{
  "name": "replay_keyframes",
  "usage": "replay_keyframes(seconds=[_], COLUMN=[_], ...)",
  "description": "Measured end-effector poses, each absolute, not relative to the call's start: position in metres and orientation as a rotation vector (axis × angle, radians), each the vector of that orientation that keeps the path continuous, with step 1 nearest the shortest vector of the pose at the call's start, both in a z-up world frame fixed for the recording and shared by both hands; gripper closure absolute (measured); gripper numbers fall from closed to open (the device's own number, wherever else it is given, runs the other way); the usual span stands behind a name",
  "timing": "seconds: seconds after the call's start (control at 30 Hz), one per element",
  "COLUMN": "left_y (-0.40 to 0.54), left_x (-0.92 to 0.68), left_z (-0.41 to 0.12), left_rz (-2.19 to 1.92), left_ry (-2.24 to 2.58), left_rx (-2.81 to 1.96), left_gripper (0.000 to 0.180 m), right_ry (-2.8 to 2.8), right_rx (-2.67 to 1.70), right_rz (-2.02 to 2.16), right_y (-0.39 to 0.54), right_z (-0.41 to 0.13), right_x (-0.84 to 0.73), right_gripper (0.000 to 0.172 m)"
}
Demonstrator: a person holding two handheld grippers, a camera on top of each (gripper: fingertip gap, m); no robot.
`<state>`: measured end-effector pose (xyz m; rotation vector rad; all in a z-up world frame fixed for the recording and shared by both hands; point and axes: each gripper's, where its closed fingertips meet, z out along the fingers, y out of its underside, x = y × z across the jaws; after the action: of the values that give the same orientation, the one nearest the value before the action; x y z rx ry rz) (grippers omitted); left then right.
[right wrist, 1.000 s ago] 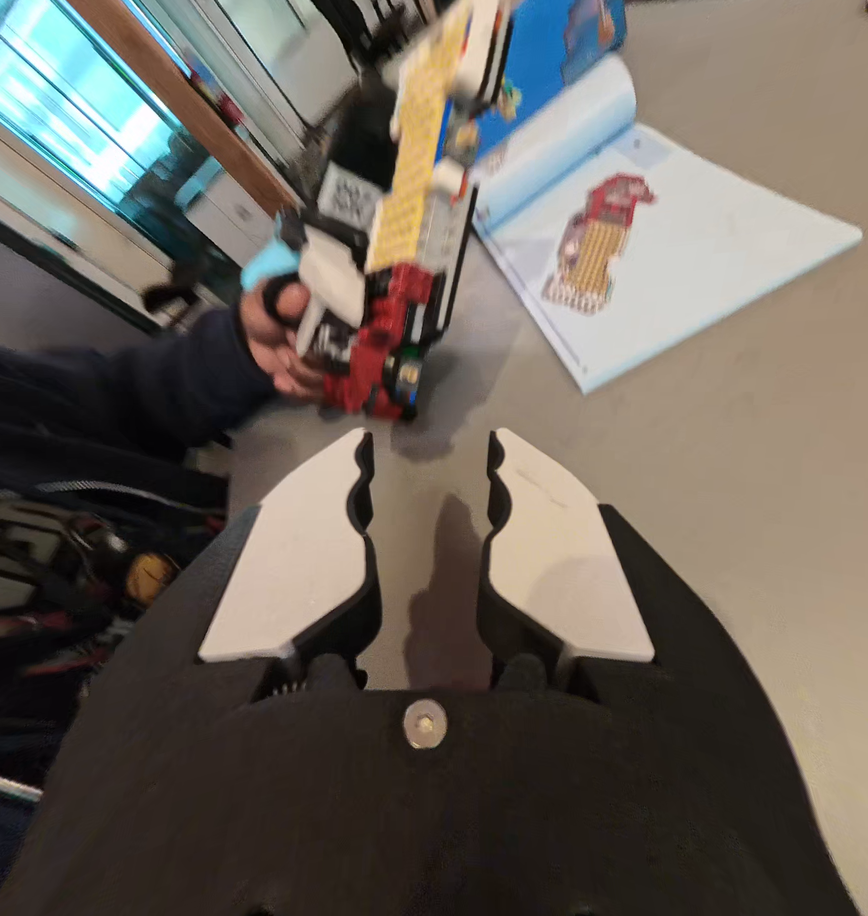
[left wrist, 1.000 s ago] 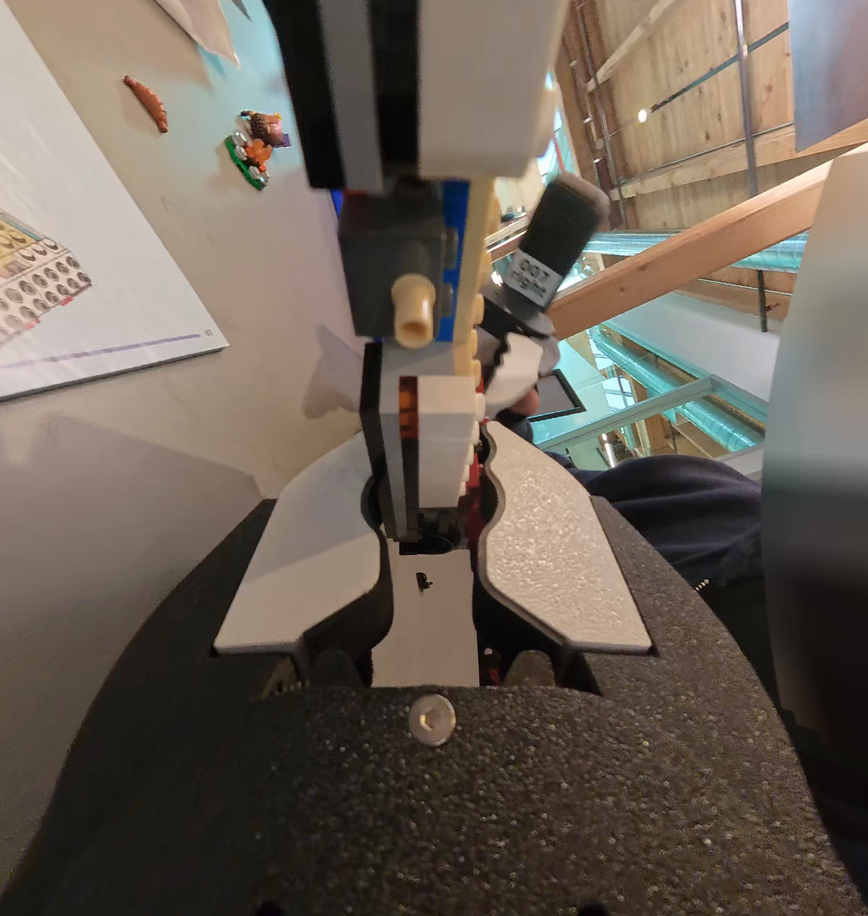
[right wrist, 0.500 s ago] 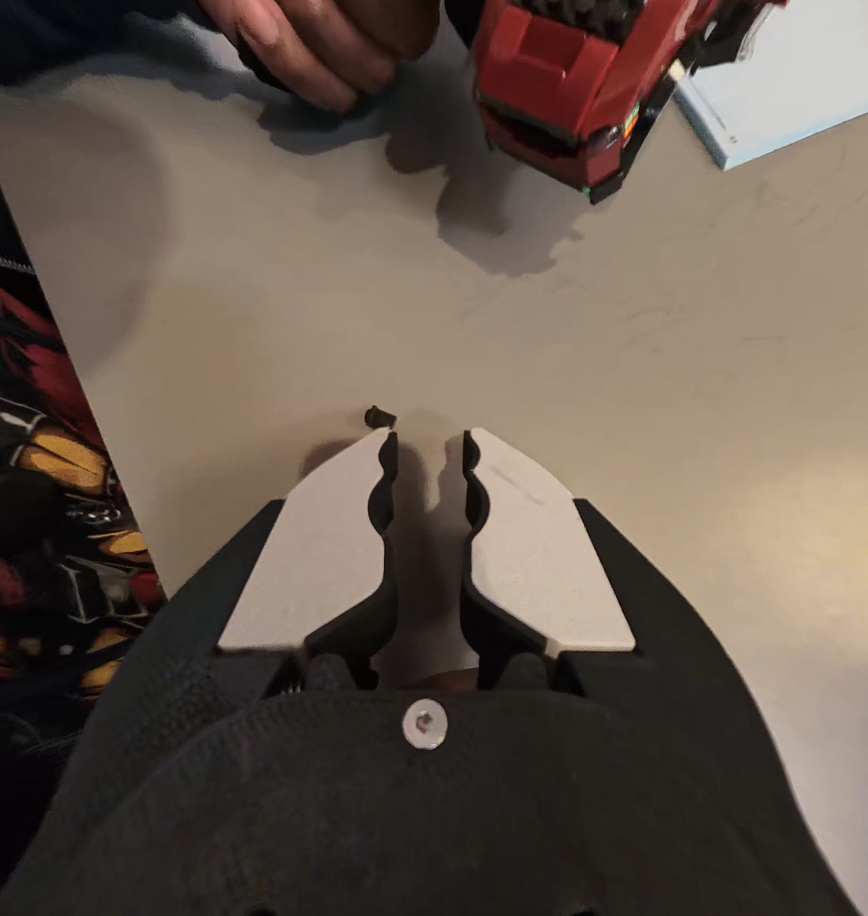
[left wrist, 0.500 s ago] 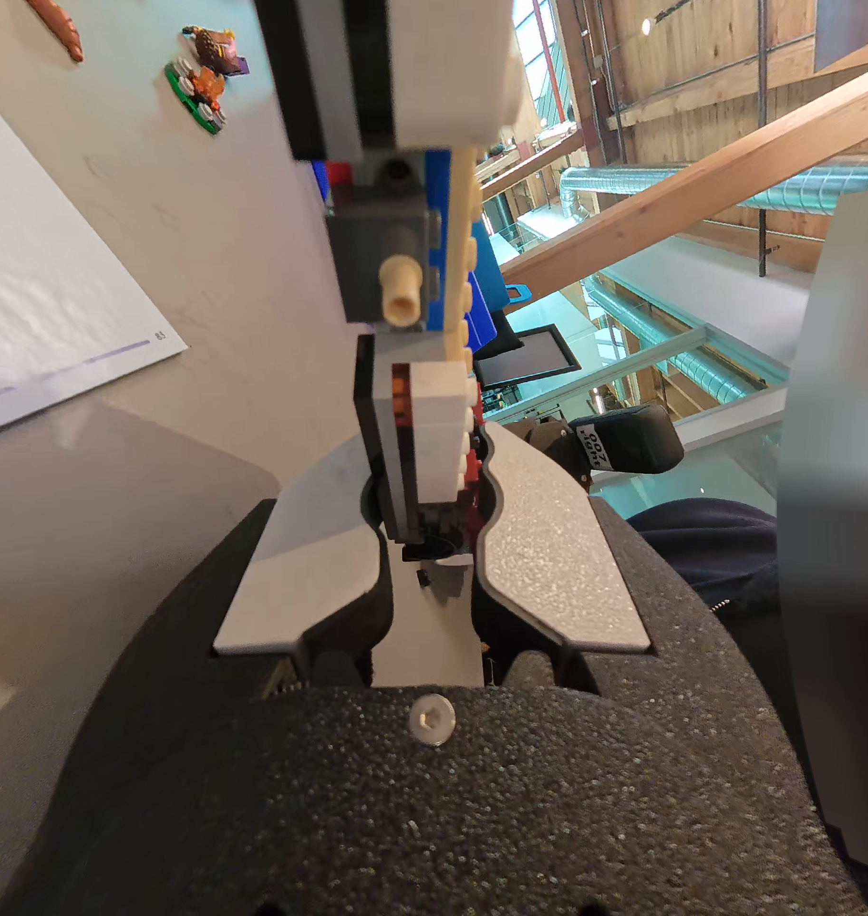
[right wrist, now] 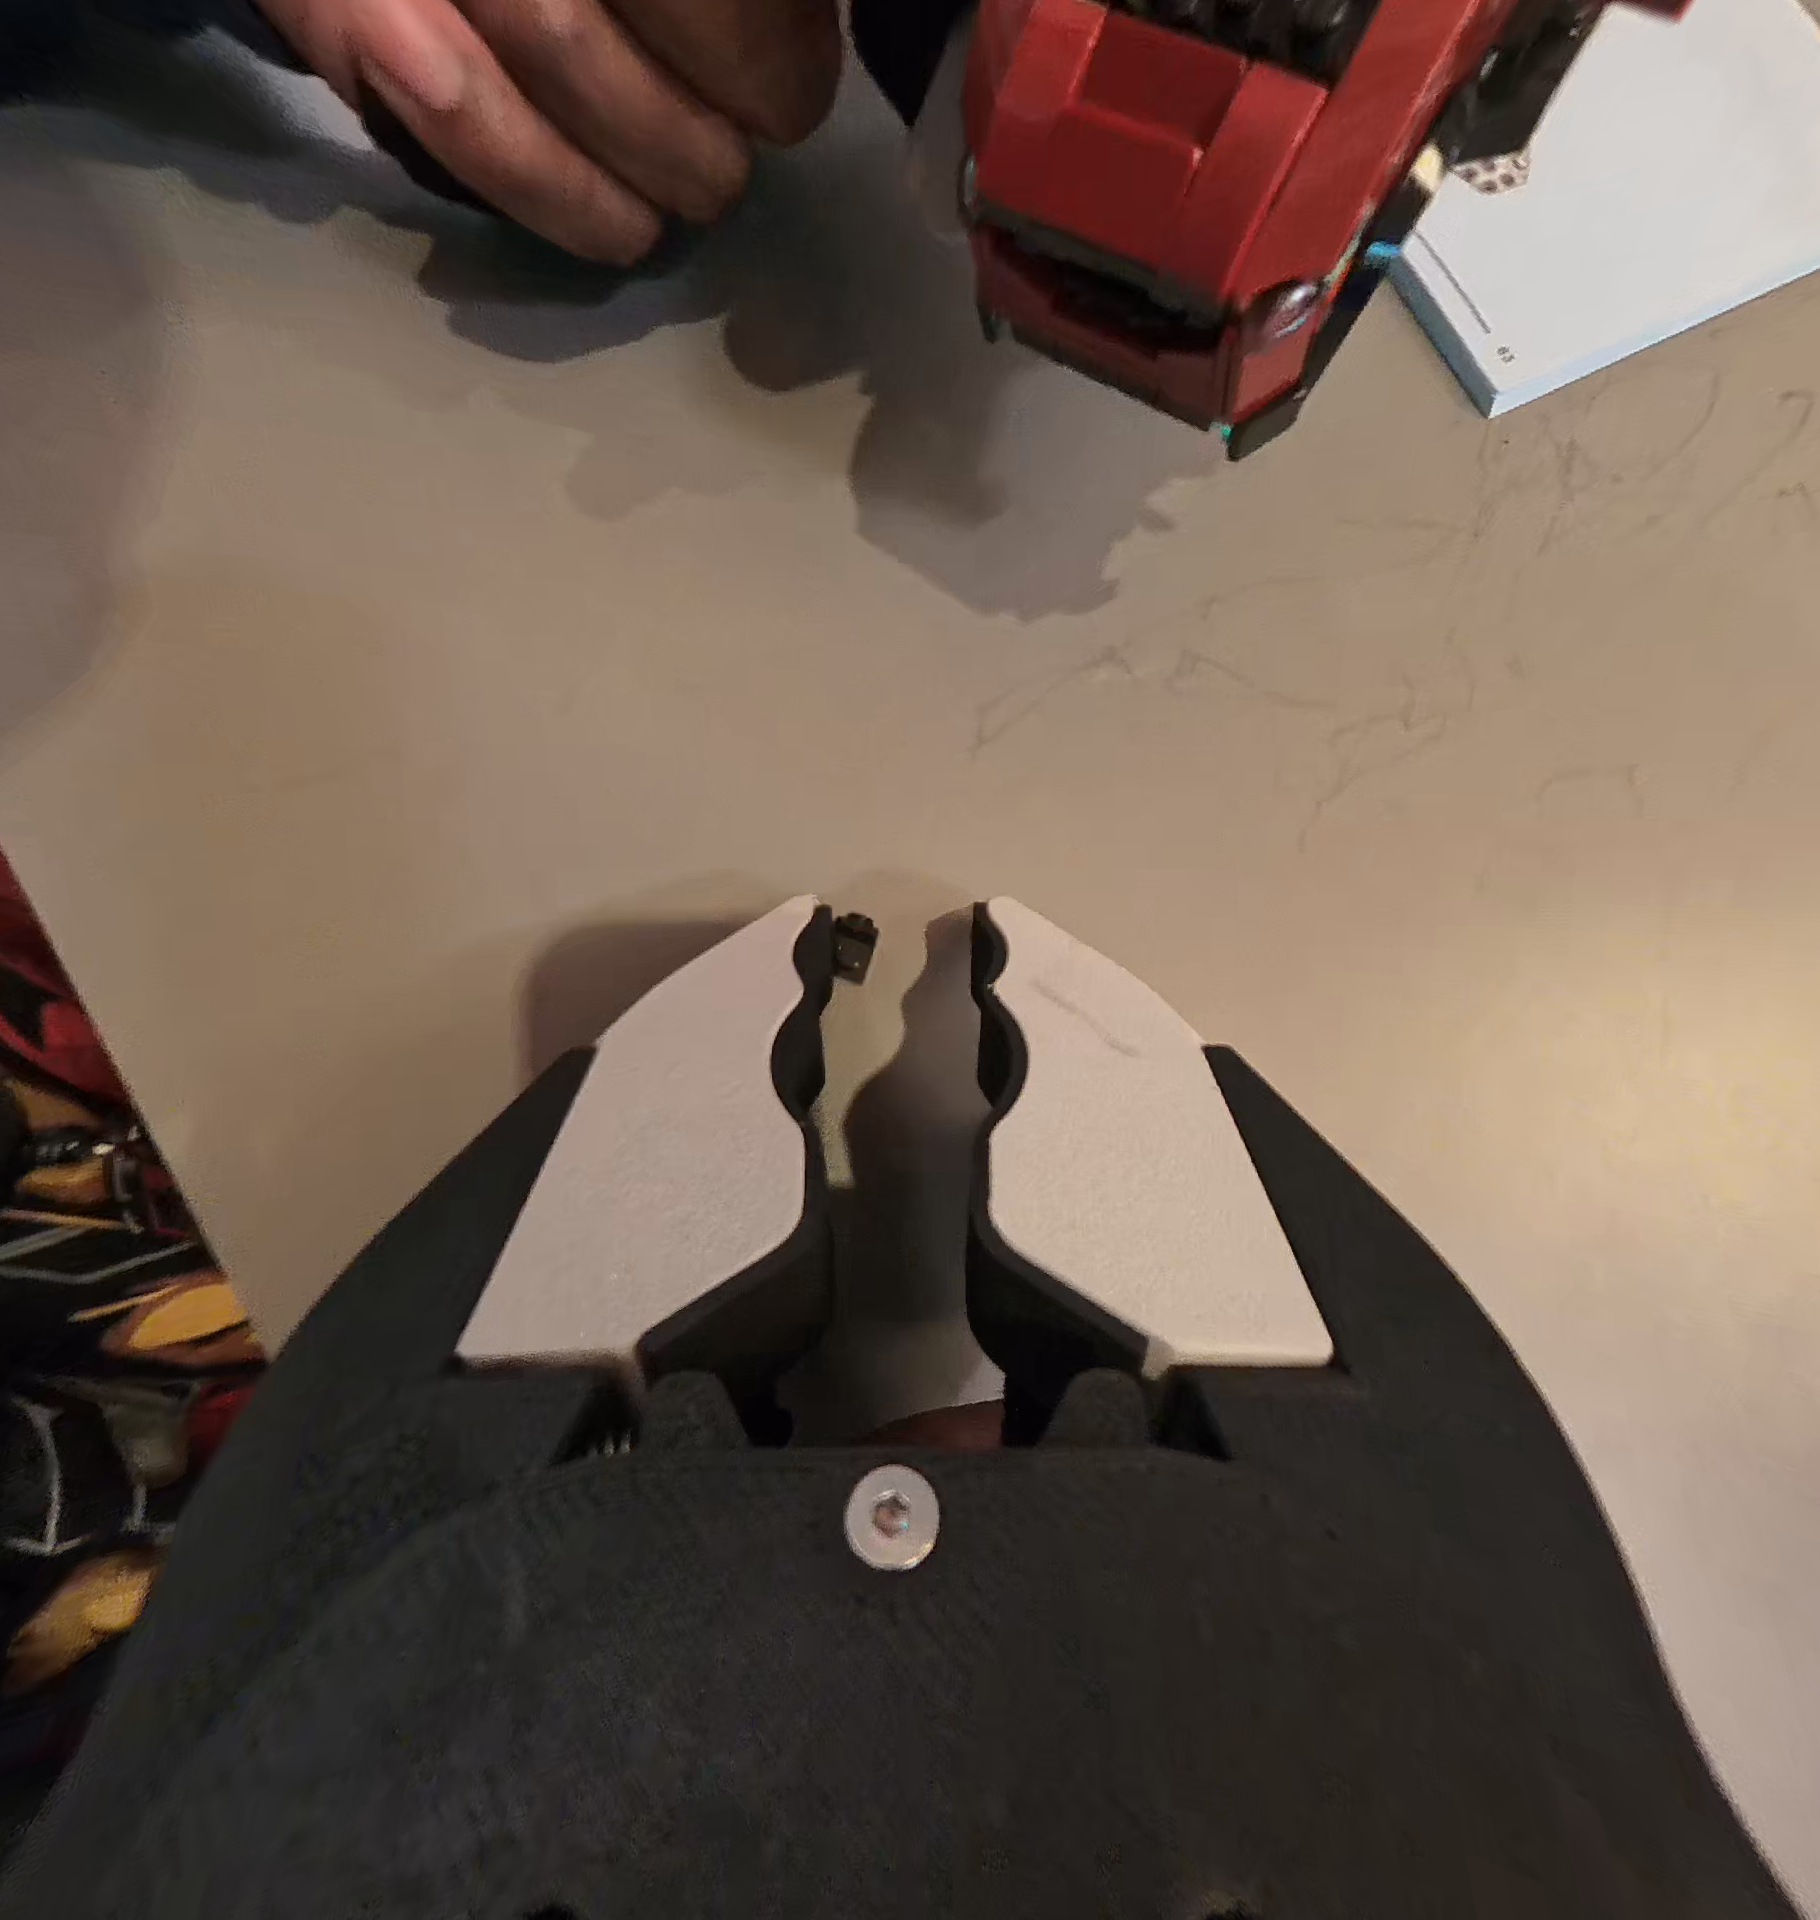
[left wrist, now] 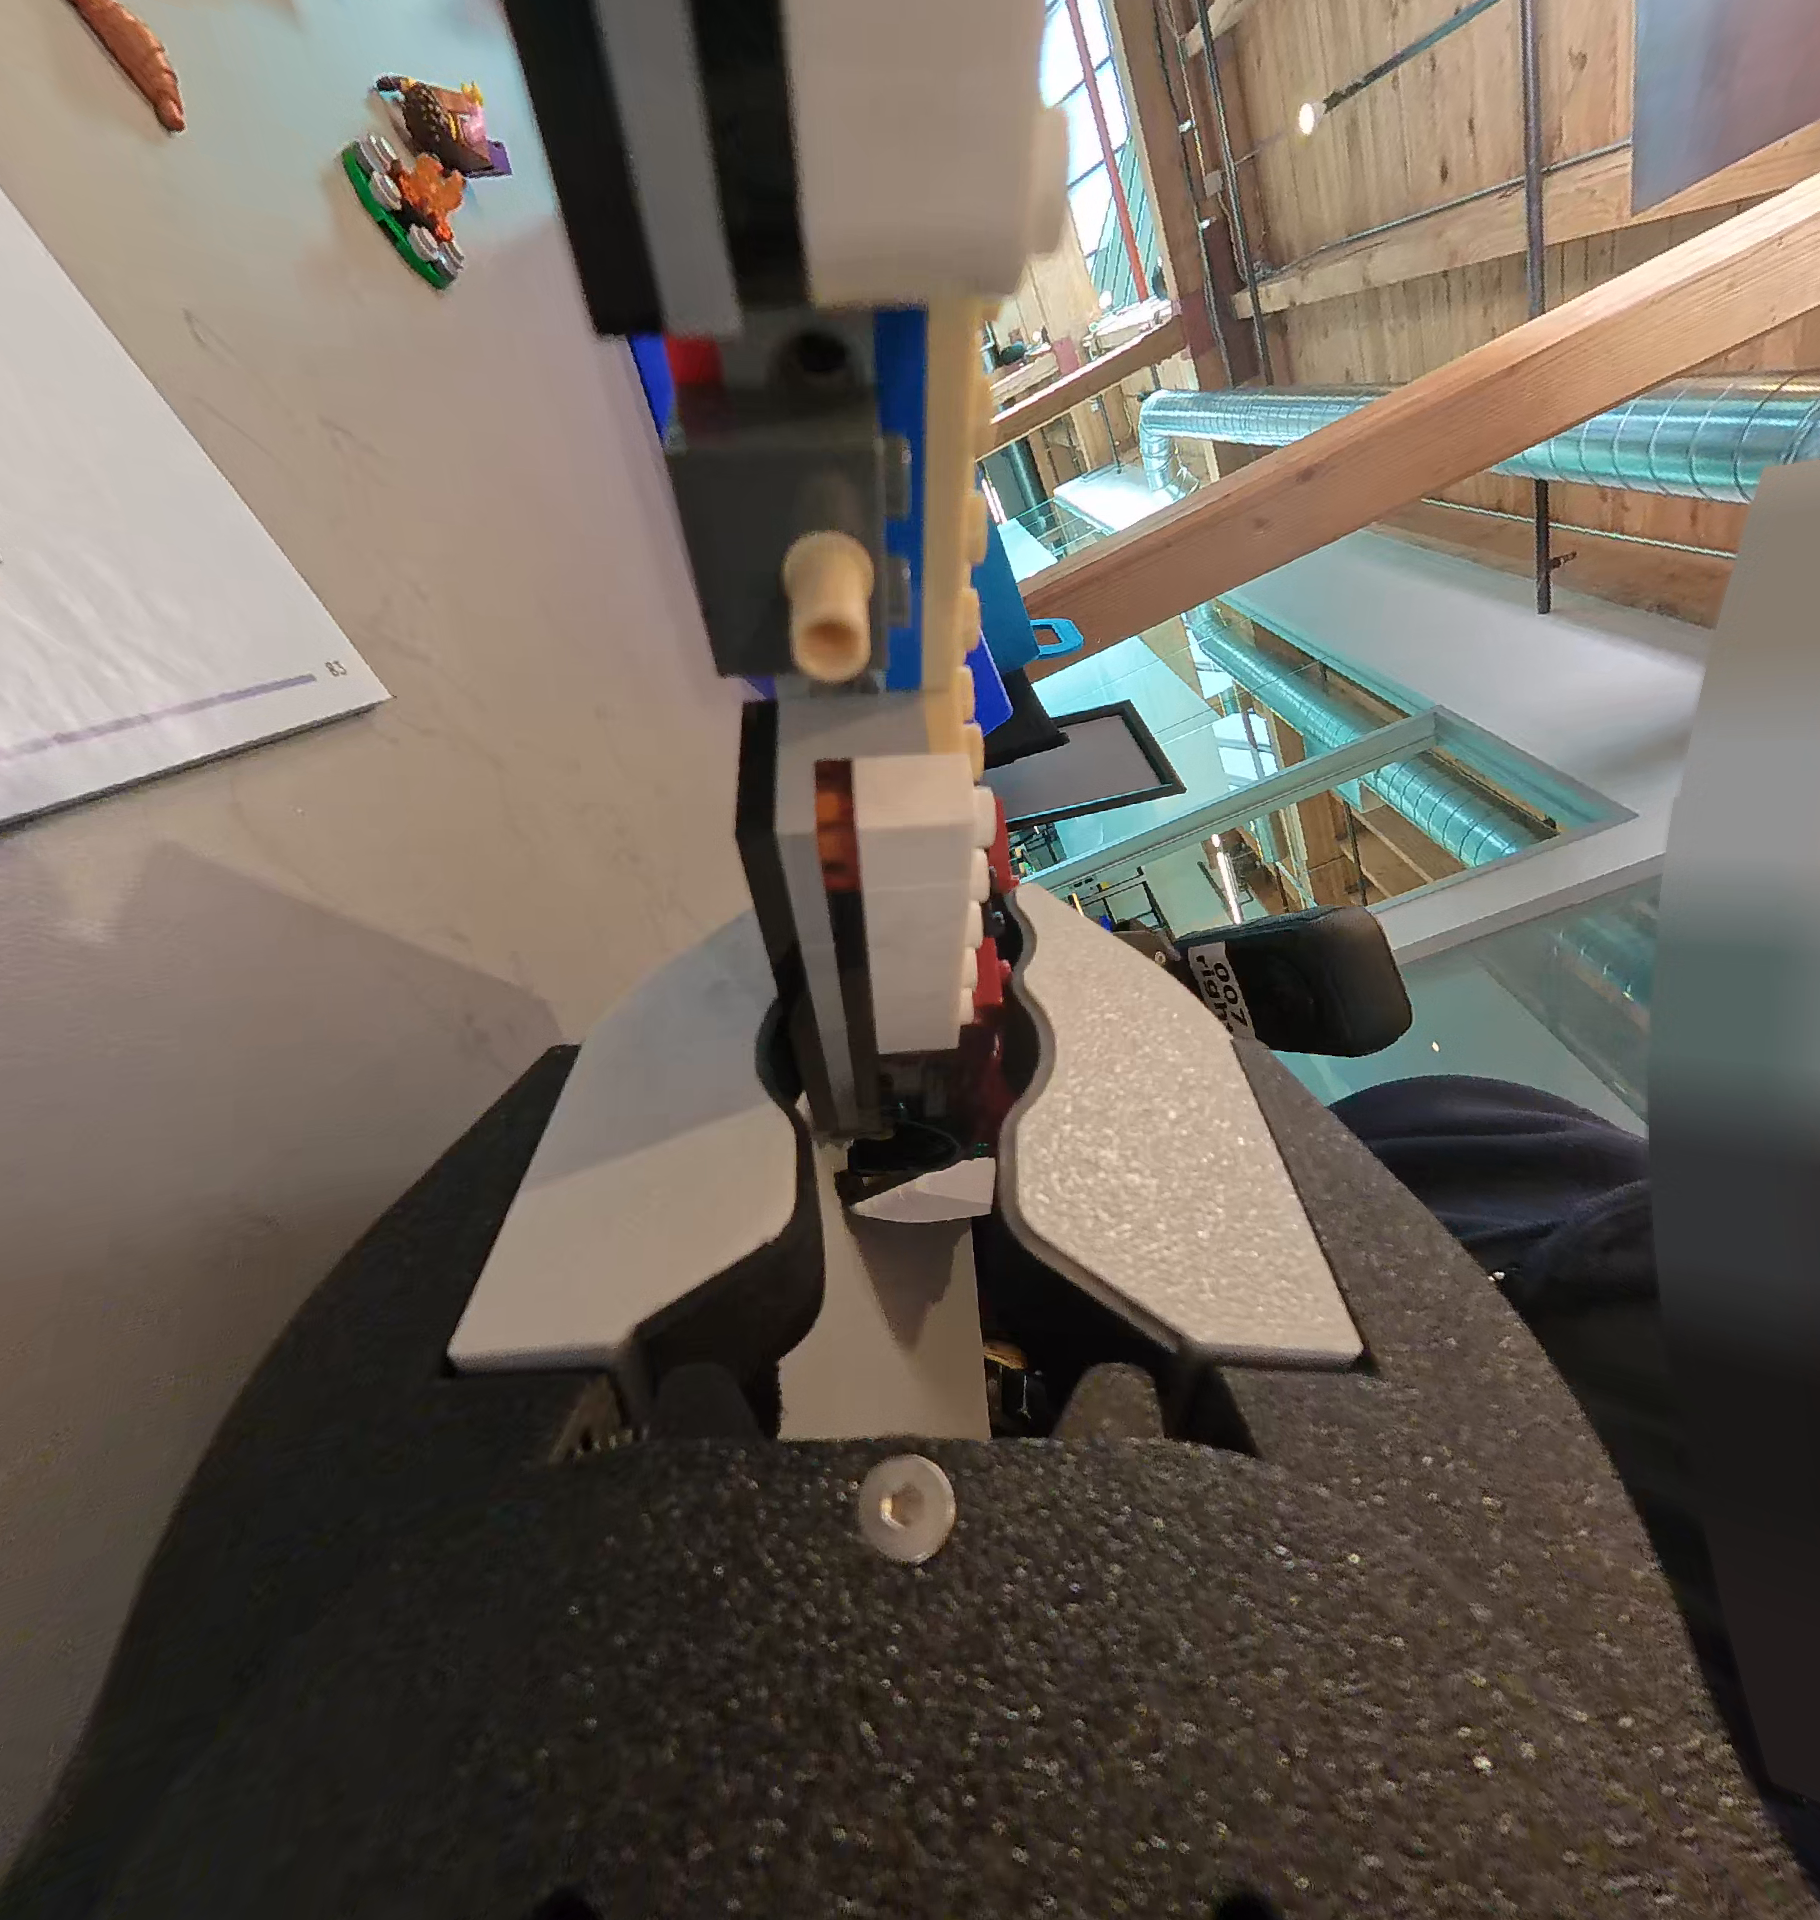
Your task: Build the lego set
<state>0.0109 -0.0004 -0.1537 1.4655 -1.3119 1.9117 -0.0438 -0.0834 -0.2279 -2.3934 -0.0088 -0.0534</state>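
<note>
Brick-built vehicle (left wrist: 885,883) clamped upright in left gripper (left wrist: 895,997); right gripper (right wrist: 895,935), narrowed since a second ago, now straddles unpinched tiny black piece (right wrist: 852,948) on surface (right wrist: 1301,831).

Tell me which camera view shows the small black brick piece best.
The right wrist view: the small black piece lies on the table between the open fingers, beside the left fingertip. The left wrist view does not show it.

We see two matching claws (left wrist: 890,997) (right wrist: 895,935): grainy black bodies, pale grey wavy-edged fingers (right wrist: 677,1143) with black pads, one silver screw (right wrist: 890,1517) each. A dark navy sleeve (left wrist: 1508,1174).
</note>
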Motion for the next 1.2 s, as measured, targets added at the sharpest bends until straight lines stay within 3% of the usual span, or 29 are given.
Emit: replay_keyframes(seconds=[0.57,1.2], left_y=[-0.001,-0.001], left_x=[0.01,0.007], left_z=[-0.155,-0.161], left_rz=[1.901,1.857], left_ry=[-1.299,-1.25], left_rx=[1.465,1.517], left_gripper=[0.147,0.147], right_ry=[0.006,0.112], right_rx=[-2.401,-2.441], right_rz=[-0.012,0.211], right_y=[-0.093,-0.088], right_z=[-0.228,-0.224], right_x=[-0.041,-0.041], right_gripper=[0.148,0.162])
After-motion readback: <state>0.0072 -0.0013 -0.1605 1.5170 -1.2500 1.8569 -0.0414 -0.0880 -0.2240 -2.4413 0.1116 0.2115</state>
